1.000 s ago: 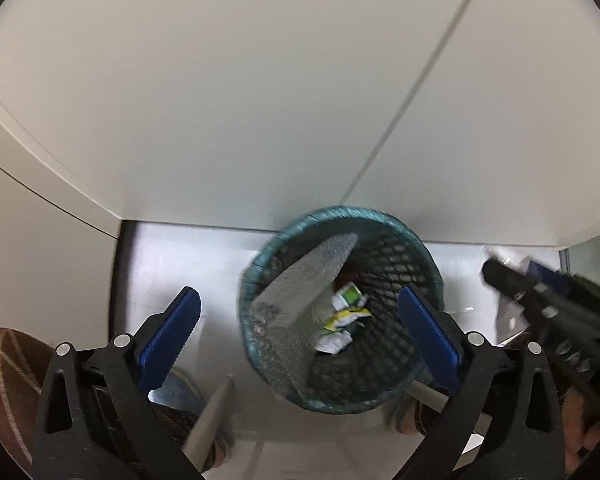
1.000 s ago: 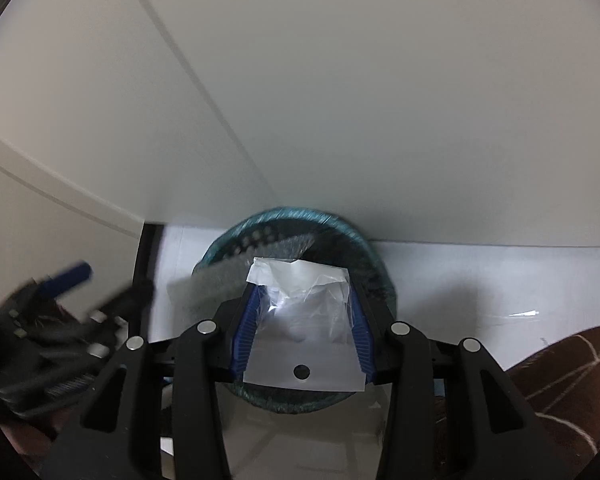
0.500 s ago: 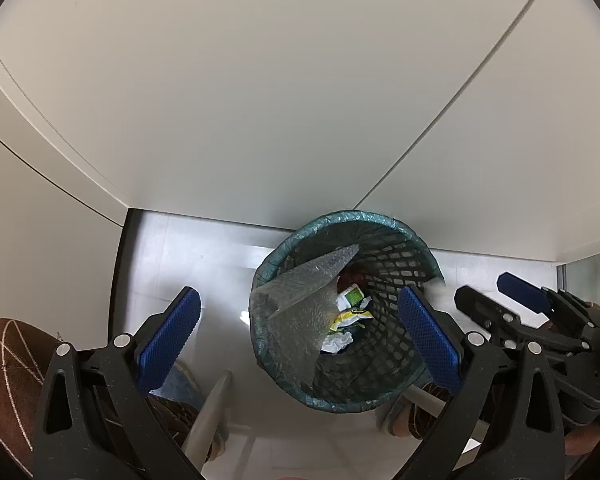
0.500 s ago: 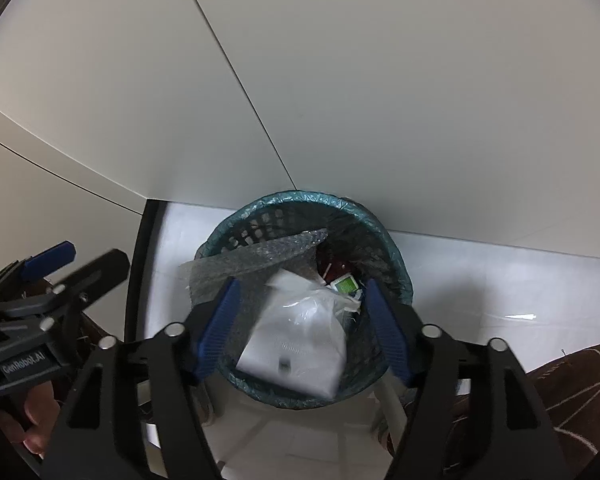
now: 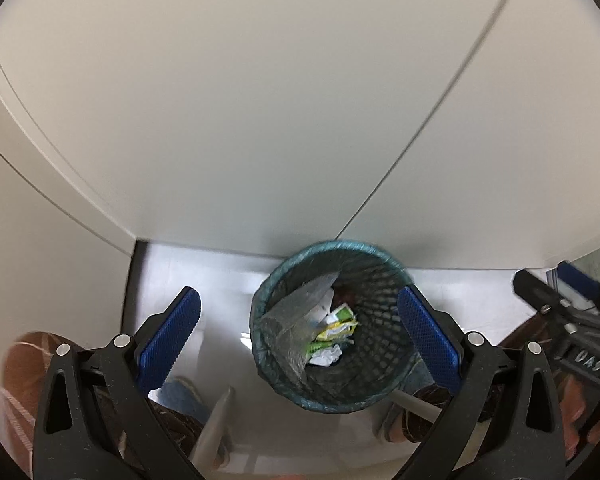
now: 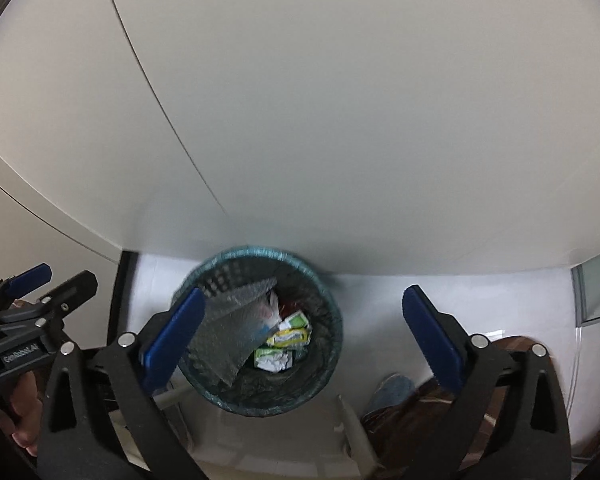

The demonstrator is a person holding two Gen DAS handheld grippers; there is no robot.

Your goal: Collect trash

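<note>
A teal mesh waste basket (image 5: 340,245) (image 6: 260,249) stands on the pale floor below both grippers. Inside it lie a sheet of bubble wrap (image 5: 296,320) (image 6: 236,320), green and yellow wrappers (image 5: 336,324) (image 6: 290,334), crumpled white paper (image 5: 326,356) (image 6: 274,362) and a bit of white plastic (image 6: 270,308). My left gripper (image 5: 298,300) hangs open above the basket with nothing in it. My right gripper (image 6: 304,292) is above the basket's right side; its jaws are opening and nothing is between them. Each view shows the other gripper at its edge (image 5: 572,300) (image 6: 32,292).
Large white panels (image 5: 260,100) with a seam rise behind the basket. A person's slippered feet (image 5: 180,396) (image 6: 392,392) and brown trouser legs (image 6: 520,348) flank it. Grey furniture legs (image 5: 216,424) (image 6: 352,428) stand near the feet. A glass pane (image 6: 596,292) is at the right.
My right gripper opened and let go of the clear plastic bag, which dropped into the basket. Both grippers rose, so the basket looks smaller and farther.
</note>
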